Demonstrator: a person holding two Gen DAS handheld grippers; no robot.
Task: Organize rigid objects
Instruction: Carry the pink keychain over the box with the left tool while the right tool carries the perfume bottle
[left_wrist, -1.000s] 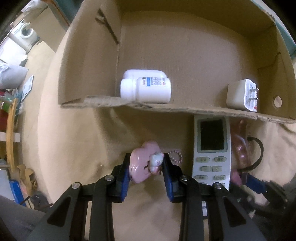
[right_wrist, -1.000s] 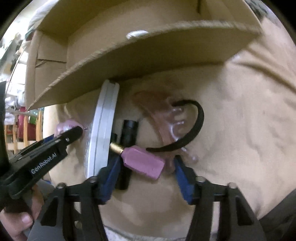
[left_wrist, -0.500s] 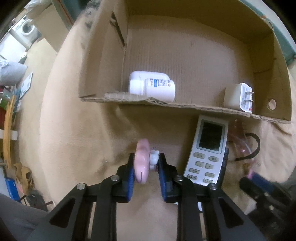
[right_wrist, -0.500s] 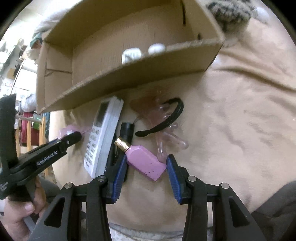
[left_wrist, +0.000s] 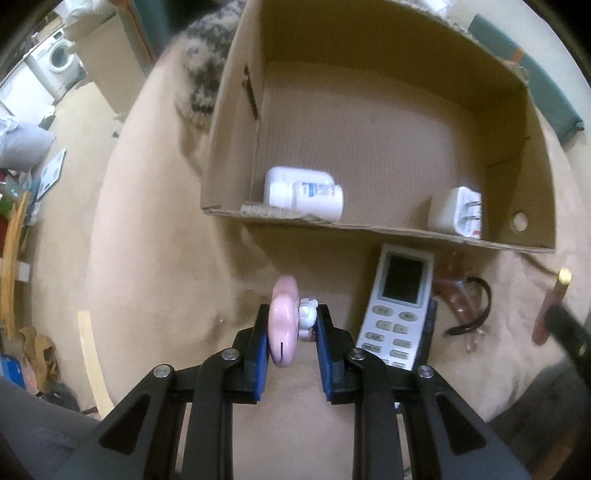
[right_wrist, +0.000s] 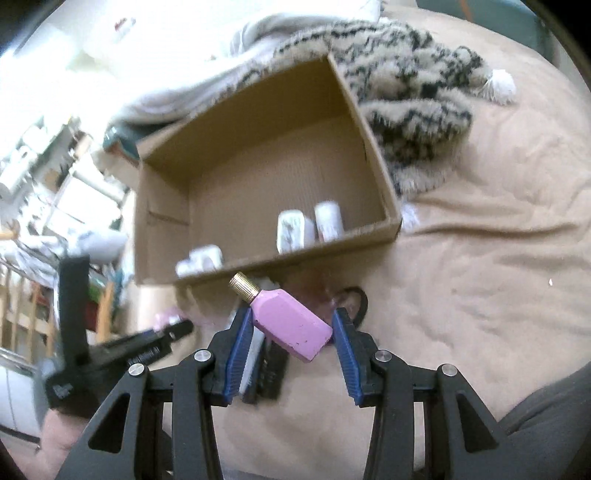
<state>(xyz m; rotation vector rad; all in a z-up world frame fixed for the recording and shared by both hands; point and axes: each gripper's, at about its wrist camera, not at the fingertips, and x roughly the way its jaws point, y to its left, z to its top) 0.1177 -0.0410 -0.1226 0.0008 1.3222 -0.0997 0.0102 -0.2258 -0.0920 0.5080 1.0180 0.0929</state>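
My left gripper (left_wrist: 290, 326) is shut on a pink charm with a small white cat figure (left_wrist: 284, 325), held above the tan cover in front of the cardboard box (left_wrist: 236, 110). My right gripper (right_wrist: 291, 325) is shut on a pink bottle with a gold cap (right_wrist: 291, 321), lifted before the box (right_wrist: 369, 155); the bottle also shows at the right edge of the left wrist view (left_wrist: 550, 306). In the box lie white pill bottles (left_wrist: 306, 195) and a white charger plug (left_wrist: 458, 216).
A white remote (left_wrist: 399, 306) lies in front of the box, beside a clear pink hair claw with a black band (left_wrist: 469, 306). A dark object (right_wrist: 271, 369) lies by the remote. A striped fuzzy blanket (right_wrist: 417, 107) lies behind the box.
Both grippers have risen and drawn back from the cover. The left closed on the pink charm and turned it on edge. The right closed on the pink bottle and lifted it.
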